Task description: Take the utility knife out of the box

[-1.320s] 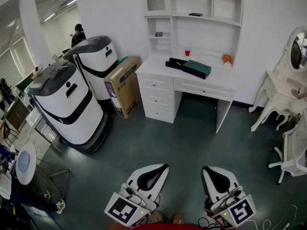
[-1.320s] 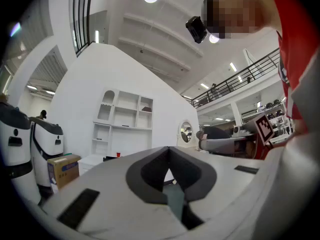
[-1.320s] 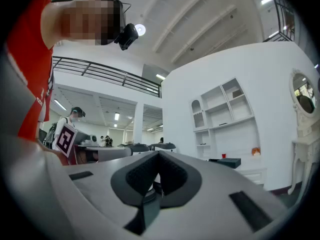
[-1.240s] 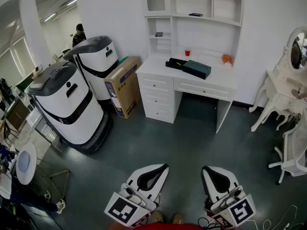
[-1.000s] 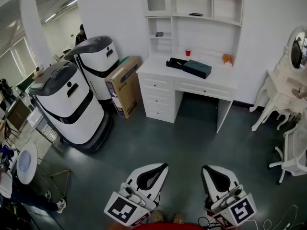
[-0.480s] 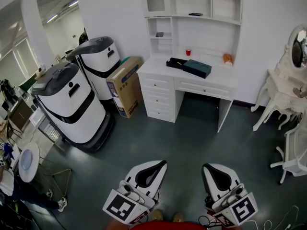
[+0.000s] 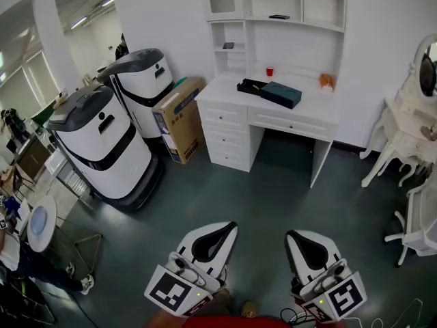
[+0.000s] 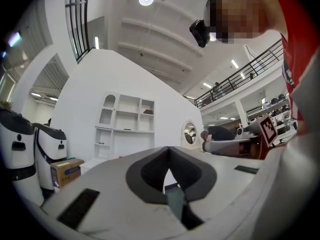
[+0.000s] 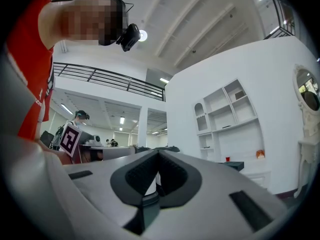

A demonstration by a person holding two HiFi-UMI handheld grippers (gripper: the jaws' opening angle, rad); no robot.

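Observation:
A white desk point(image 7: 311, 111) stands against the far wall across the floor. On it lie an open black box point(image 7: 250, 86) with a small yellowish item inside, too small to make out, and a dark green box point(image 7: 280, 95) beside it. My left gripper point(image 7: 231, 226) and right gripper point(image 7: 289, 235) are low in the head view, far short of the desk. Both point toward it, shut and empty. In the left gripper view the left gripper point(image 8: 168, 148) has its tips meeting. The right gripper point(image 9: 158, 151) shows the same in its own view.
Two large white-and-black machines point(image 7: 102, 139) point(image 7: 140, 87) and a cardboard box point(image 7: 179, 118) stand left of the desk. A red cup point(image 7: 270, 72) and an orange object point(image 7: 327, 81) sit on the desk. A white vanity table point(image 7: 410, 135) and chair point(image 7: 416, 217) are at right.
Both grippers and the head view have crept slightly forward toward the desk. The jaws stay shut.

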